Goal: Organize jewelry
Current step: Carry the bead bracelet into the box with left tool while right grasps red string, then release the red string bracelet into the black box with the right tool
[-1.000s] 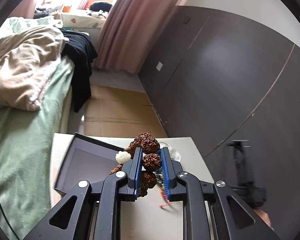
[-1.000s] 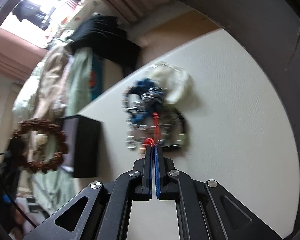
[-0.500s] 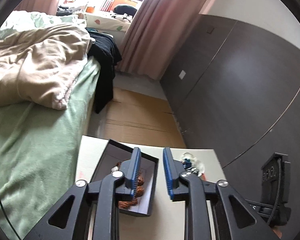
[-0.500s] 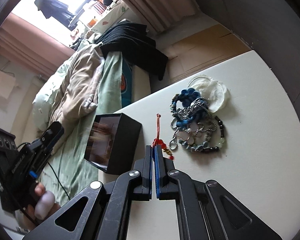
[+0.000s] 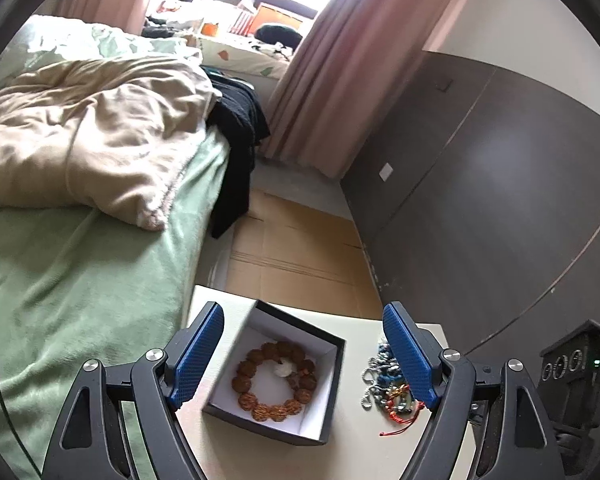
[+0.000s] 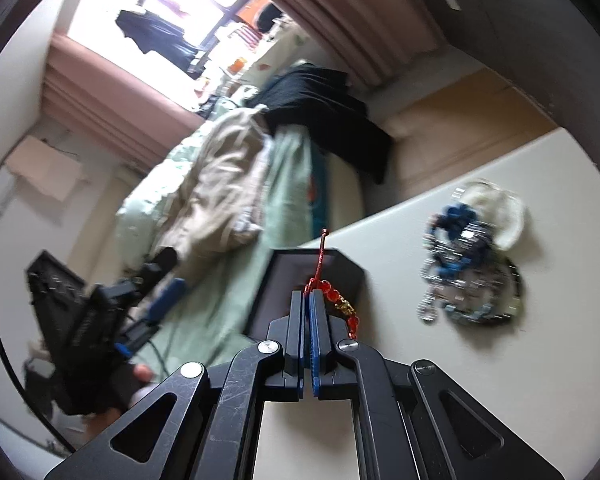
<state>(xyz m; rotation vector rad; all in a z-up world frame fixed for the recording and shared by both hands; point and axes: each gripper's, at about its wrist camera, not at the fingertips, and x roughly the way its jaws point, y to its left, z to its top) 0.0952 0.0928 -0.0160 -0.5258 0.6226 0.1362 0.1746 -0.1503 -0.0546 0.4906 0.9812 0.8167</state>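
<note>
1. Since a second ago, we see that the brown bead bracelet (image 5: 276, 380) has left our left gripper (image 5: 303, 354) and now lies inside the box (image 5: 332, 396), while the red cord bracelet (image 6: 332, 296) has come up off the pile with our right gripper (image 6: 309, 304).
2. At far left in the left wrist view we find a bed (image 5: 60, 280) with a green sheet and a rumpled beige blanket (image 5: 88, 136); dark clothes (image 5: 236, 128) hang over its far corner.
3. Our left gripper's jaws are opening, spread wide on either side of the box, with nothing pressed between the pads.
4. Between them sits the dark open box with a white lining, on the pale table (image 5: 356, 336); the brown bracelet lies flat in it as a ring, with a white bead (image 5: 282, 369) on its far side.
5. Just right of the box we see the jewelry pile (image 5: 384, 384), a tangle of silver chain, blue beads and red cord lying on the table.
6. In the right wrist view, a person's hand (image 6: 132, 384) at far left holds the other gripper's handle.
7. Our right gripper is pressed together, pinching the red cord bracelet; its red and gold beads dangle beside the right pad, in front of the box.
8. Farther right, the pile rests on the table, well apart from that gripper, blurred.
</note>
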